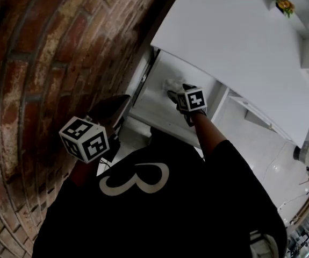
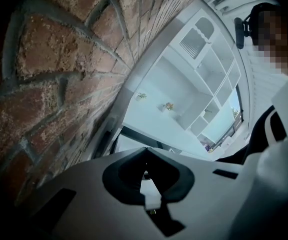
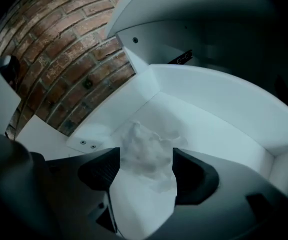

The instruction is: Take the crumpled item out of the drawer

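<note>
The drawer stands open beneath a white top, hard against the brick wall. On its white floor, near the corner by the wall, lies the crumpled item, a pale, wrinkled wad, possibly thin paper or film, though the dim view makes that hard to settle.

The right gripper reaches down into the drawer with its 2 jaws spread wide. The wad sits between the dark pads, with the floor of the drawer visible under it. The pads flank the wad closely on both sides, but they are not pressed into it. In the head view, its marker cube shows just above the drawer's front edge.

The left gripper is held back beside the brick wall, well apart from the drawer. Its jaws are drawn together at the tips with nothing between them.
</note>
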### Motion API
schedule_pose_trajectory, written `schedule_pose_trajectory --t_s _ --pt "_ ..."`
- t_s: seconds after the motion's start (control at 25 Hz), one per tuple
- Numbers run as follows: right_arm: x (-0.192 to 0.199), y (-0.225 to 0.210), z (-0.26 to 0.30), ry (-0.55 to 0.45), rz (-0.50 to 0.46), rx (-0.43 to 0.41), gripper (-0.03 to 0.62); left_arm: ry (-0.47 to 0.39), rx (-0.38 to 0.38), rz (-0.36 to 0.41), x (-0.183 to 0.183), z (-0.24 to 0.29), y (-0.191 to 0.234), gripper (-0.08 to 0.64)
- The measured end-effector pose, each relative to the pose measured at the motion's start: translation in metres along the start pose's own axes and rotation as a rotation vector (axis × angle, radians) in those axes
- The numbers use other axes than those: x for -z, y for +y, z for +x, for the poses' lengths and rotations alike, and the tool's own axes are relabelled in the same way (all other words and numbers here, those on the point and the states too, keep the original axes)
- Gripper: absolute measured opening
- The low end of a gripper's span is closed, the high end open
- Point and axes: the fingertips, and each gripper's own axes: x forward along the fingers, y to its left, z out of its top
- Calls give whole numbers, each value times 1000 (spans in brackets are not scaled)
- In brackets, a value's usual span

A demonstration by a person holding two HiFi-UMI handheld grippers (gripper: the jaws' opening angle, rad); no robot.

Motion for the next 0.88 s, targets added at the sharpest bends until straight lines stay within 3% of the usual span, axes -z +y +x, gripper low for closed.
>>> schedule_pose_trajectory --t_s 0.52,0.68,0.88 --pt "7 -7 16 49 -87 83 295 22 3 -19 8 8 10 3" --pt "11 -5 18 56 -142 71 268 28 11 -18 9 12 10 3" --pt "10 -7 17 34 -143 66 224 35 13 -23 10 15 12 3"
